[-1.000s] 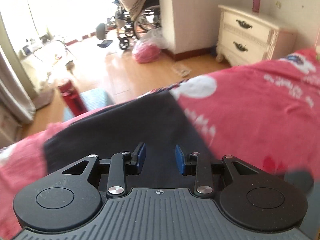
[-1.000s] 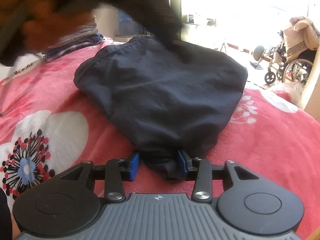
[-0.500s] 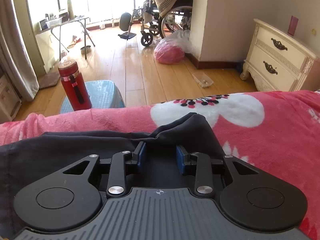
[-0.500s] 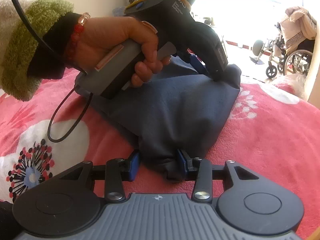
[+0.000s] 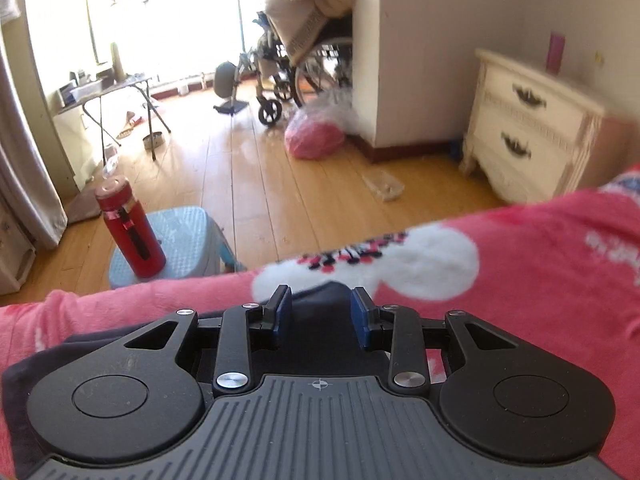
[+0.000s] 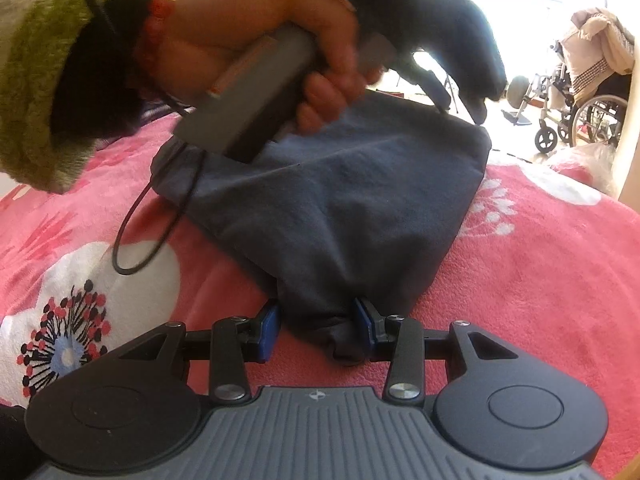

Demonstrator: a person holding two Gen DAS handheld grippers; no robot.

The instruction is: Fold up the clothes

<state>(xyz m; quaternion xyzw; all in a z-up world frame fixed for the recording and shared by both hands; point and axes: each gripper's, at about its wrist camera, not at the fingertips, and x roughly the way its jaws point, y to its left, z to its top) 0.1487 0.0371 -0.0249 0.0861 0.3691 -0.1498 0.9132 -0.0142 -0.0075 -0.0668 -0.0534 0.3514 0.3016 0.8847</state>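
A dark navy garment (image 6: 340, 208) lies on a pink flowered blanket (image 6: 540, 260) that covers the bed. My right gripper (image 6: 318, 320) is shut on the garment's near bunched end, which fills the gap between the blue pads. A hand (image 6: 320, 60) holds my left gripper over the garment's far corner, near the bed's edge. In the left wrist view that gripper (image 5: 320, 312) is shut on a fold of the same dark cloth (image 5: 88, 344), and the blanket's white flower (image 5: 420, 264) lies just ahead of it.
A green sleeve (image 6: 44, 80) and a dangling black cable (image 6: 148, 236) hang over the garment's left side. Beyond the bed's edge are a red bottle (image 5: 132, 232) on a blue stool (image 5: 188, 240), a white nightstand (image 5: 532, 132), a pink bag (image 5: 314, 140) and a wheelchair (image 5: 304, 60).
My left gripper swept across the bed with its part of the garment and now sits lower, at the far corner by the bed's edge. The right gripper kept still on its end.
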